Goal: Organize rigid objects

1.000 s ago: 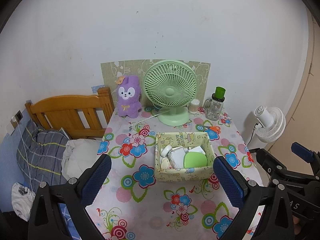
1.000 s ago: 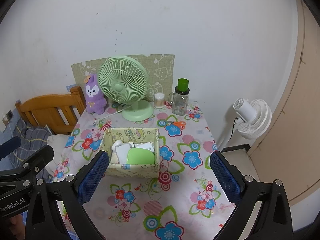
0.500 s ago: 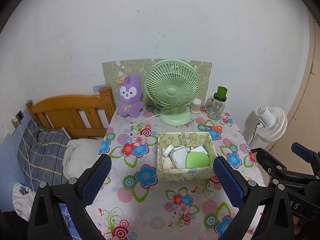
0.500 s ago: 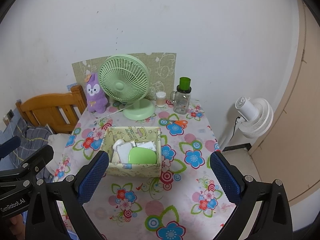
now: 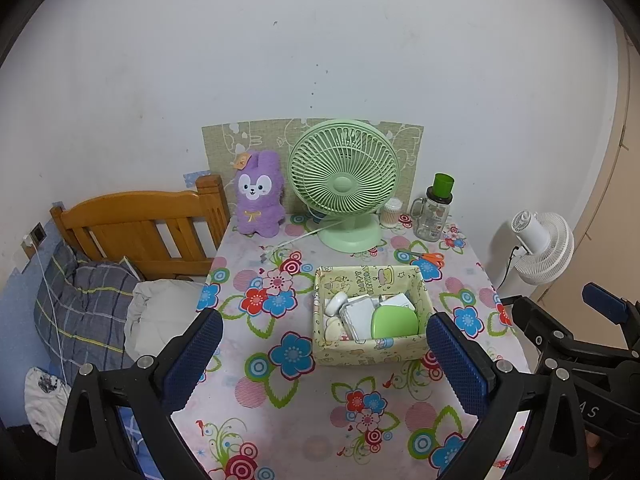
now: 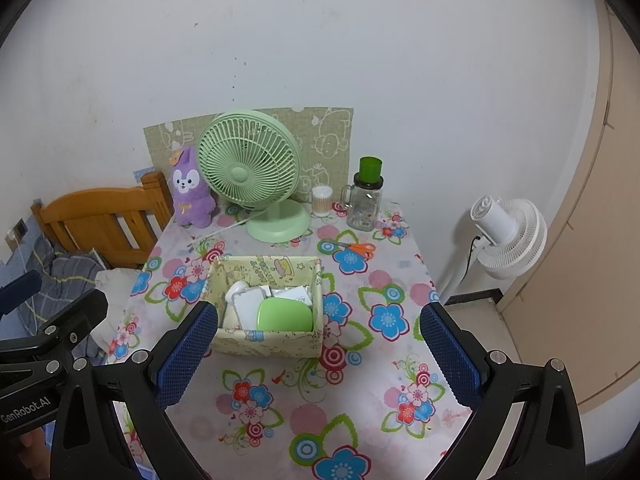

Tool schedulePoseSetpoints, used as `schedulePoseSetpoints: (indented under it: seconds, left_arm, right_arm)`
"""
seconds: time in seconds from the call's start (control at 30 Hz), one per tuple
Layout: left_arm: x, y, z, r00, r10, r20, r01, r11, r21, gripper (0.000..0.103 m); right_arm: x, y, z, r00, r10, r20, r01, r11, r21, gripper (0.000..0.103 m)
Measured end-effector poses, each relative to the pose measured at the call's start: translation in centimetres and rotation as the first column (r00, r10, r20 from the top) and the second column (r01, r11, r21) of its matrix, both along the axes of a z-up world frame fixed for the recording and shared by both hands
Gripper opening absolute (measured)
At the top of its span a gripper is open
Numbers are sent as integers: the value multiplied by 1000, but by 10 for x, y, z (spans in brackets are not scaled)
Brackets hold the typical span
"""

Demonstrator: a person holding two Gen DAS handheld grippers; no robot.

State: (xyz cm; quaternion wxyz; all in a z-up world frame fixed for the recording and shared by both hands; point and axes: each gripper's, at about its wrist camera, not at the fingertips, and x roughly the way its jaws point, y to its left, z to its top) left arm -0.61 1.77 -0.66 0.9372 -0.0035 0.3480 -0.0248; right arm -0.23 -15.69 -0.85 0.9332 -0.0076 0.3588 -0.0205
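Observation:
A yellow patterned box (image 5: 370,350) (image 6: 266,346) sits mid-table on the floral cloth. It holds a green case (image 5: 394,322) (image 6: 285,315), white cases (image 5: 356,314) and small white items. My left gripper (image 5: 320,356) is open and empty, raised above the near table, in front of the box. My right gripper (image 6: 318,352) is open and empty, also raised in front of the box. Each gripper shows at the edge of the other's view.
A green desk fan (image 5: 344,184), purple plush rabbit (image 5: 258,200), green-lidded jar (image 5: 436,212), cotton-swab tub (image 5: 391,212) and orange scissors (image 5: 428,257) stand behind the box. A wooden bed frame (image 5: 136,228) is left, a white floor fan (image 5: 542,248) right.
Both grippers have pulled slightly back and up, so the box and table appear a little farther off. Both stay open and empty. Nothing on the table has moved.

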Motion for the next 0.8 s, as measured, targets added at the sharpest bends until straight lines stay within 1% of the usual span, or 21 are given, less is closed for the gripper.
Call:
schedulePoseSetpoints:
  seconds: [0.37, 0.6, 0.8]
  left_arm:
    - [1, 0, 0, 1000, -1, -2, 1, 1000, 1, 103]
    - [10, -3, -4, 1000, -4, -18, 4, 1000, -4, 103]
    - [19, -1, -9, 999, -5, -35, 5, 1000, -5, 103]
  right_arm:
    - [6, -1, 0, 1000, 4, -5, -4, 1000, 4, 102]
    - [7, -1, -1, 1000, 5, -6, -5, 1000, 3, 102]
    - [16, -3, -11, 1000, 7, -26, -6, 1000, 4, 102]
